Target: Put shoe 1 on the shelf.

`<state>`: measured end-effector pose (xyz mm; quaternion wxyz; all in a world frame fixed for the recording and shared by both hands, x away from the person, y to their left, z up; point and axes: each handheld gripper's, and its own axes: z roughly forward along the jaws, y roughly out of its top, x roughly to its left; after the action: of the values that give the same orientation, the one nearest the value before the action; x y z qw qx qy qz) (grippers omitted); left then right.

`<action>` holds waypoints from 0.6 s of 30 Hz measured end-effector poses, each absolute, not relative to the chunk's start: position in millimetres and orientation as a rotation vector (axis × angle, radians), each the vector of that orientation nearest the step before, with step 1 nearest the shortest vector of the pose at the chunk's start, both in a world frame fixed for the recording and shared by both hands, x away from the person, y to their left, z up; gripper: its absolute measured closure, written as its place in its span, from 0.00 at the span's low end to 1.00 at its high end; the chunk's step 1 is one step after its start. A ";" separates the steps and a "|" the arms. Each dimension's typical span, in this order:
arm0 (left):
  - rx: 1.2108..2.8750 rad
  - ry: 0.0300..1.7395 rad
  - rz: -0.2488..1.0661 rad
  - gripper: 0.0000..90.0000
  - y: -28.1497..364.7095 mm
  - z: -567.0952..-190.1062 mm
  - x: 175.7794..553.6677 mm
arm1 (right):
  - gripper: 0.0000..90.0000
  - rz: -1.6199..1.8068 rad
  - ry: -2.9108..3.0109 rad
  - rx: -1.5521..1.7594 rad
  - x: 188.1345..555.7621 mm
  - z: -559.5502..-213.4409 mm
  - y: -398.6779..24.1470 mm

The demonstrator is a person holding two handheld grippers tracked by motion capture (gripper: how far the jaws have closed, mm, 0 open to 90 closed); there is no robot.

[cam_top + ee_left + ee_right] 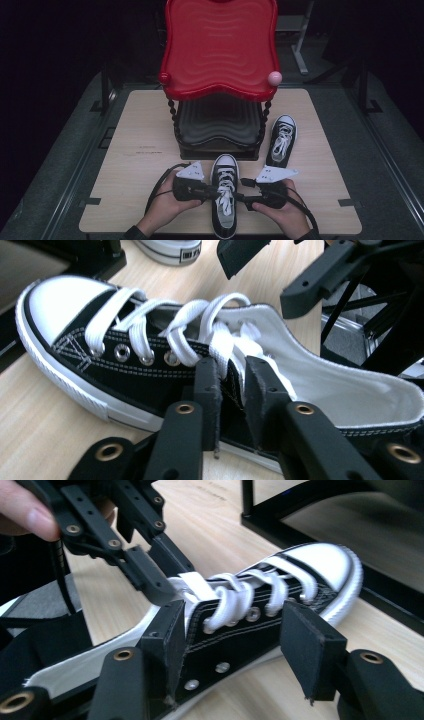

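Observation:
A black sneaker (224, 197) with a white toe cap and white laces lies at the table's front centre, toe pointing away from me. My left gripper (212, 191) comes in from the shoe's left. Its jaws are shut on a white lace (220, 347) near the top eyelets, seen close up in the left gripper view (233, 371). My right gripper (245, 191) sits at the shoe's right side. In the right gripper view it (235, 617) stands wide open, jaws straddling the shoe's laced upper (250, 615) without touching it. The left gripper's fingertips (150, 577) pinch the flat lace end (192, 582).
A second matching sneaker (281, 140) lies to the right of a two-tier rack with a red top tray (220, 45) and a dark lower tray (220, 125). The rack stands just beyond the near shoe. Bare wooden table (135, 150) stretches to the left.

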<state>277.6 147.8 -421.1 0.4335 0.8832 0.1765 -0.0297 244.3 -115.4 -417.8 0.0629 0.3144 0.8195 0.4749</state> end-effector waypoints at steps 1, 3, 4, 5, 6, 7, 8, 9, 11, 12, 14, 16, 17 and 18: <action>2.200 0.447 -0.080 0.87 148.0 -421.8 277.9 | 0.48 1.439 2.485 0.944 244.4 -419.0 -113.0; 2.198 0.454 -0.090 0.90 148.1 -422.6 278.4 | 0.50 1.435 2.505 0.937 245.5 -422.7 -105.8; 2.203 0.454 -0.090 0.90 148.0 -422.6 278.7 | 0.51 1.436 2.508 0.936 246.0 -423.6 -104.2; 2.203 0.454 -0.090 0.91 148.0 -422.6 278.7 | 0.51 1.436 2.508 0.936 246.0 -423.6 -104.2; 2.206 0.453 -0.089 0.91 147.8 -422.7 278.8 | 0.52 1.432 2.520 0.928 247.4 -425.4 -101.7; 2.207 0.452 -0.089 0.91 147.6 -422.9 278.7 | 0.57 1.425 2.527 0.928 247.9 -426.4 -100.2; 2.206 0.453 -0.090 0.91 147.7 -423.2 278.9 | 0.63 1.409 2.545 0.921 249.2 -429.3 -97.8; 2.206 0.453 -0.090 0.92 147.7 -423.2 278.9 | 0.66 1.418 2.545 0.926 249.7 -429.8 -98.2; 2.201 0.459 -0.094 0.92 148.3 -423.3 279.0 | 0.73 1.432 2.561 0.950 250.8 -431.0 -101.0; 2.200 0.464 -0.095 0.92 148.5 -423.3 279.1 | 0.73 1.432 2.561 0.950 250.8 -431.0 -101.0; 2.198 0.465 -0.096 0.93 148.7 -423.3 279.4 | 0.80 1.428 2.573 0.962 251.5 -433.0 -103.5; 2.203 0.462 -0.095 0.94 149.1 -422.8 279.6 | 0.87 1.457 2.594 0.996 254.1 -436.1 -107.6; 2.204 0.462 -0.094 0.94 149.1 -422.8 279.6 | 0.87 1.457 2.594 0.996 254.1 -436.1 -107.6; 2.203 0.465 -0.095 0.95 149.2 -422.7 279.6 | 0.92 1.477 2.607 1.023 255.1 -436.5 -108.6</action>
<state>279.6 149.2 -422.7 0.4294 0.8828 0.1865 -0.0382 255.1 -108.6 -436.5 -0.0121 0.3230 0.8233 0.4666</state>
